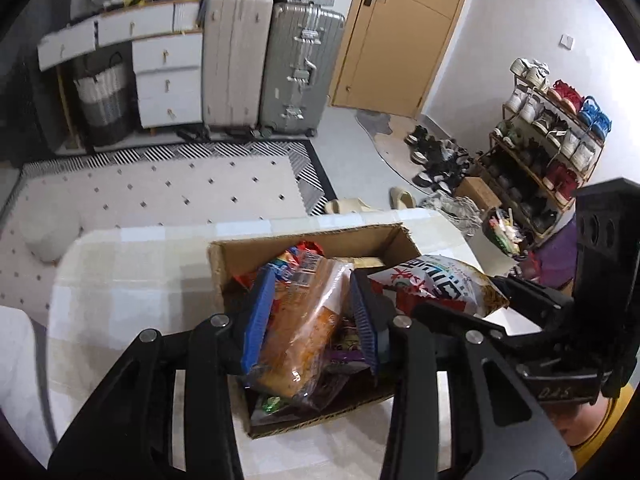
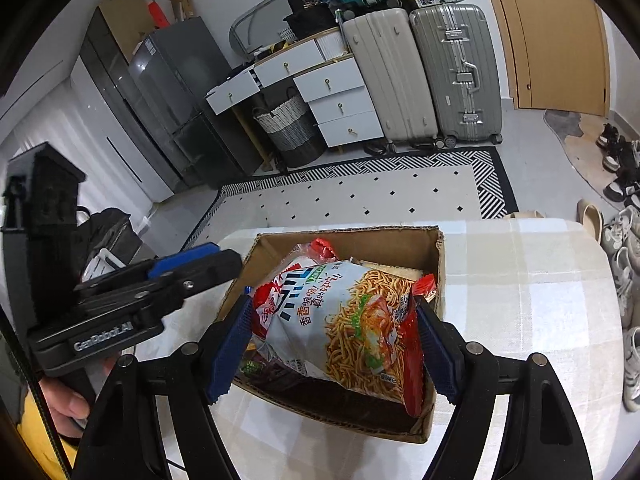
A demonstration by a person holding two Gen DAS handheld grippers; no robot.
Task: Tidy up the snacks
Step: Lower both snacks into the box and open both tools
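Note:
An open cardboard box [image 1: 224, 264] [image 2: 360, 236] with several snack packets inside stands on a table with a pale checked cloth [image 1: 132, 280] [image 2: 520, 300]. My left gripper [image 1: 312, 280] is shut on an orange snack bag in clear wrap [image 1: 304, 320], which it holds over the box's middle. The right gripper [image 2: 332, 300] is shut on a white and red noodle snack bag [image 2: 340, 320] [image 1: 432, 284], held over the box's right side. In the right wrist view the left gripper [image 2: 216, 264] shows side-on by the box's left wall, with the orange bag hidden.
Beyond the table lies a dotted rug with a striped border [image 1: 160, 184] [image 2: 360, 196]. Two suitcases [image 1: 272, 68] [image 2: 420, 76], white drawers [image 1: 168, 80] and a woven basket [image 2: 288, 124] line the far wall. A shoe rack [image 1: 552, 140] and loose shoes stand at the right.

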